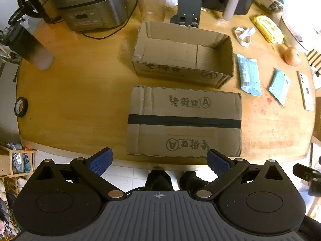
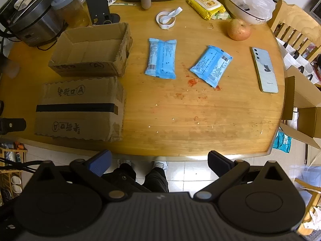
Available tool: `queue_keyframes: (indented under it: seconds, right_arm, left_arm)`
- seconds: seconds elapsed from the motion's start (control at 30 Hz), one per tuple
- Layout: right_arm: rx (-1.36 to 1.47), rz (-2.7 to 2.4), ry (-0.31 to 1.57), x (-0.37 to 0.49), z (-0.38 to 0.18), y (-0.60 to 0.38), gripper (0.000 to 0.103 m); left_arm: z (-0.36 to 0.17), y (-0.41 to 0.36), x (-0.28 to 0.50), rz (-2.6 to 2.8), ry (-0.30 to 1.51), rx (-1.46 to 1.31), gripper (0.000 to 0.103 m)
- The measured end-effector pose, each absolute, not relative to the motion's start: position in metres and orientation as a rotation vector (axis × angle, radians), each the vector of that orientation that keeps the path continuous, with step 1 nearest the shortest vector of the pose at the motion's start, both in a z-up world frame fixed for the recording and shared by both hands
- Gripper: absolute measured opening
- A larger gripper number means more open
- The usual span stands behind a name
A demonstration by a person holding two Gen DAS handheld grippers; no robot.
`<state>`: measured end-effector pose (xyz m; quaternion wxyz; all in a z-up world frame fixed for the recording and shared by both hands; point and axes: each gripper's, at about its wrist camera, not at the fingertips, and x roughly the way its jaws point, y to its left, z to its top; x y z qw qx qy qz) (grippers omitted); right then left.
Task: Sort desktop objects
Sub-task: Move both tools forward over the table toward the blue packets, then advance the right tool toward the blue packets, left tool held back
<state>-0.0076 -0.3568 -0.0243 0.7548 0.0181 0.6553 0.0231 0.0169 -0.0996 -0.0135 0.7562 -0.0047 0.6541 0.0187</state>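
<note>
2 blue packets flat | open box empty

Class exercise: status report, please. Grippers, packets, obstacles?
Left gripper open, empty. Right gripper open, empty. Two blue packets on table, open box empty. Path clear.

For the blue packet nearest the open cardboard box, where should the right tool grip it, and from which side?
Probably from above, pinching across the short width at mid-length. The blue packet lies flat on the table, long axis running away from the right tool, whose jaws stand open. It has clear table either side, apart from the open box.
</note>
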Motion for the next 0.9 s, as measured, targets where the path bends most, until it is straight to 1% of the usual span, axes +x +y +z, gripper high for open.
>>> queue_keyframes:
  seconds: [0.6, 0.9]
  right_arm:
    - [0.026, 0.031, 1.449, -0.002, -0.031, -0.390, 0.103]
    - [0.006, 0.035, 1.478, 0.006, -0.036, -0.406, 0.103]
  left_arm:
    - [-0.019, -0.141, 0.023, 0.029, 1.449, 0.017, 0.103]
    - [-0.023, -0.158, 0.030, 0.025, 1.502, 0.035, 0.103]
